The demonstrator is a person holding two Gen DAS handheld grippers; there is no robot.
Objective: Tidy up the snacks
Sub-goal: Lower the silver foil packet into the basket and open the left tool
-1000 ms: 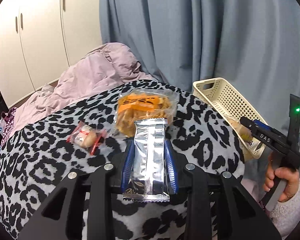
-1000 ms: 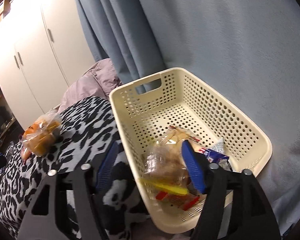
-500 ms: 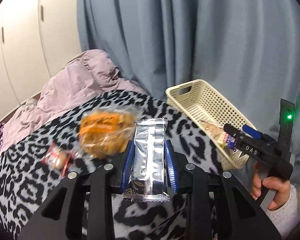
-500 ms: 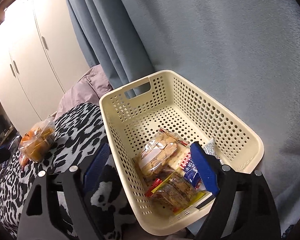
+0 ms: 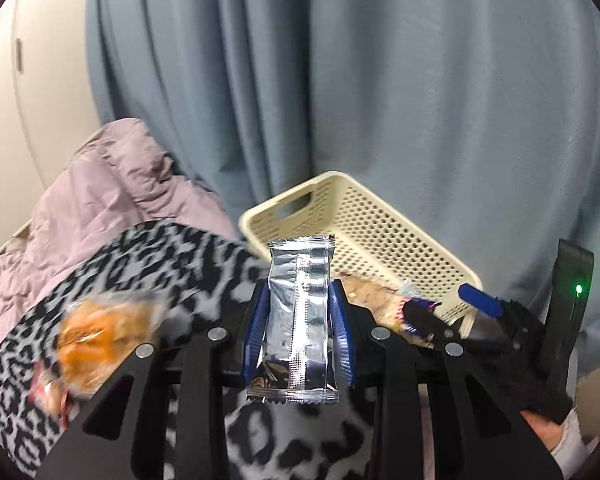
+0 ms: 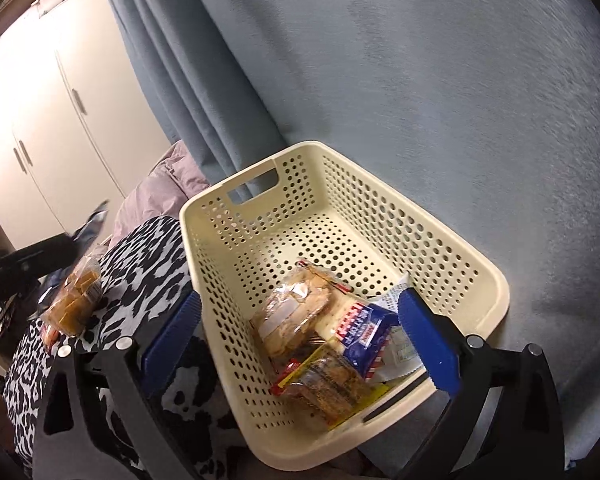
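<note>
My left gripper (image 5: 298, 312) is shut on a silver foil snack pack (image 5: 298, 316) and holds it in the air in front of the cream perforated basket (image 5: 384, 236). My right gripper (image 6: 300, 332) is open and empty, its blue pads straddling the near end of the basket (image 6: 380, 216). Inside lie a clear bag of biscuits (image 6: 296, 312), a blue and red pack (image 6: 364, 328) and a yellow-edged cracker pack (image 6: 332, 384). An orange snack bag (image 5: 104, 328) lies on the leopard-print cover; it also shows in the right wrist view (image 6: 76, 300).
A small red-trimmed snack (image 5: 50, 392) lies at the left edge of the leopard-print cover (image 5: 160, 264). A pink quilt (image 5: 112, 196) is piled behind. Blue curtain (image 5: 340, 80) hangs behind the basket. White wardrobe doors (image 6: 52, 132) stand at the left.
My left gripper has swung right with the silver pack, from over the orange bag to in front of the basket. My right gripper has opened wider and let go of the biscuit bag, which now lies in the basket.
</note>
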